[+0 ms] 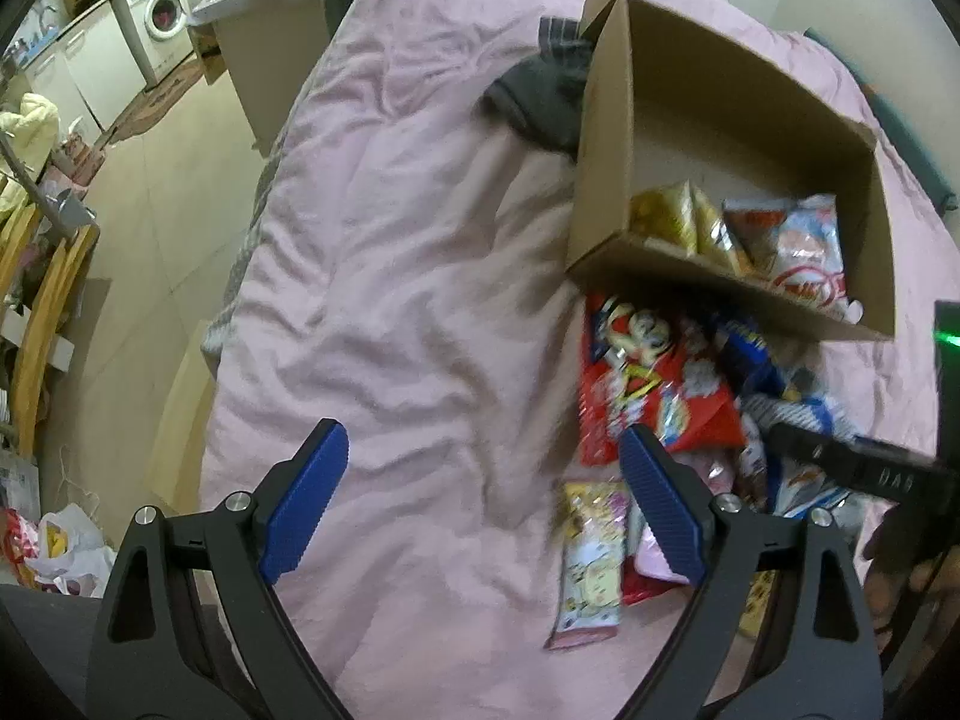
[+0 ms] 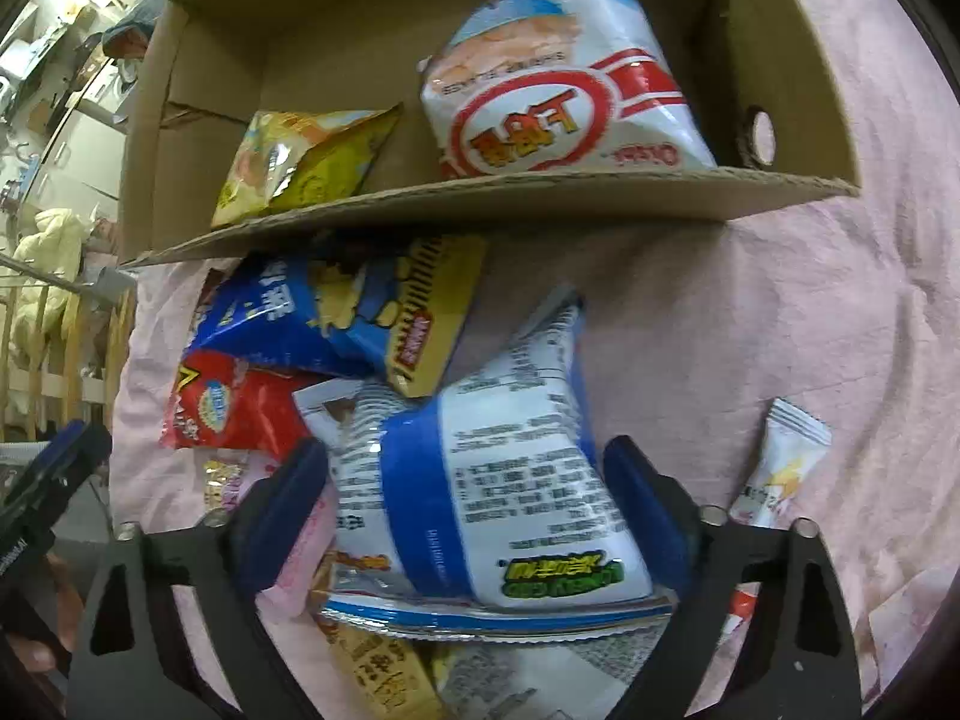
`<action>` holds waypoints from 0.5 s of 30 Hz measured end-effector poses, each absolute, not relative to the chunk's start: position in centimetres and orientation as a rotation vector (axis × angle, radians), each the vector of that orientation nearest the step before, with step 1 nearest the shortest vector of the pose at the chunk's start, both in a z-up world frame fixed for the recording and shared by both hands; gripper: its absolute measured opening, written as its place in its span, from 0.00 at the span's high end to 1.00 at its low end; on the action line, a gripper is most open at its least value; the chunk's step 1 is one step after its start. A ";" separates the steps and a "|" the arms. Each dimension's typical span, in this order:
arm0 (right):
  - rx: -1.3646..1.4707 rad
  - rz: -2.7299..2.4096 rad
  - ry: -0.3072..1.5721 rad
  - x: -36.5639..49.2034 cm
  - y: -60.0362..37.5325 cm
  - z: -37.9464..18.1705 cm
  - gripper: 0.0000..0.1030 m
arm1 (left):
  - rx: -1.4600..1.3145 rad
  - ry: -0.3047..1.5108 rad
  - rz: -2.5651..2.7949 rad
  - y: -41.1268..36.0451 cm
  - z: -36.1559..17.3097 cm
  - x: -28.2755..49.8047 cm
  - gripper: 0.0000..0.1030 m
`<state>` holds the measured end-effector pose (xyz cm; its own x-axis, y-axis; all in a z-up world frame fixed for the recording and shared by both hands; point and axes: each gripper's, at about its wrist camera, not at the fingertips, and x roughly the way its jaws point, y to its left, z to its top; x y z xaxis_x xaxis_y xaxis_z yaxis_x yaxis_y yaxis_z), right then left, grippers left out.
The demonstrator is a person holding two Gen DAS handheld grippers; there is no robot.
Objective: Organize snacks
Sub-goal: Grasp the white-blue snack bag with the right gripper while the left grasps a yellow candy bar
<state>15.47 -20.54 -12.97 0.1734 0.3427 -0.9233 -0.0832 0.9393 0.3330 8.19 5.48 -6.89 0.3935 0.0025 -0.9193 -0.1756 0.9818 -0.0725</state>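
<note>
The right gripper (image 2: 465,501) straddles a blue-and-white snack bag (image 2: 480,480) atop the snack pile (image 1: 678,420) on the pink bed (image 1: 390,240), jaws spread, grip unclear. The left gripper (image 1: 483,501) hangs released, empty. Beyond, the cardboard box (image 2: 480,198) holds two bags.

A home: bed (image 1: 390,252), washing machine (image 1: 159,12).
</note>
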 end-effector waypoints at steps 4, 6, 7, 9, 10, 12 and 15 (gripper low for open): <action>0.242 0.306 1.348 15.0 -22.4 -12.3 0.37 | -0.191 1.214 0.116 6.3 -8.3 7.7 0.13; 0.257 0.311 1.321 14.5 -23.5 -11.4 0.40 | -0.191 1.254 0.107 6.2 -9.1 7.5 0.25; 0.266 0.312 1.307 14.3 -24.0 -10.9 0.40 | -0.187 1.267 0.100 6.0 -9.3 7.5 0.29; 0.281 0.317 1.273 13.8 -24.9 -9.7 0.41 | -0.187 1.313 0.062 5.3 -10.2 7.3 0.35; 0.287 0.318 1.261 13.6 -25.3 -9.3 0.41 | -0.190 1.328 0.048 5.0 -10.5 7.3 0.37; 0.304 0.314 1.238 13.1 -26.3 -8.5 0.42 | -0.188 1.367 0.003 3.8 -11.2 7.2 0.48; 0.339 0.311 1.227 12.8 -28.2 -7.9 0.42 | -0.155 1.401 -0.052 2.1 -12.0 7.1 0.53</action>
<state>12.81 -28.17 -7.93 0.3070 0.4090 -0.8593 -0.0490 0.9085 0.4149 7.08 2.10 -12.01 0.1700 -0.1283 -0.9771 -0.0550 0.9887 -0.1394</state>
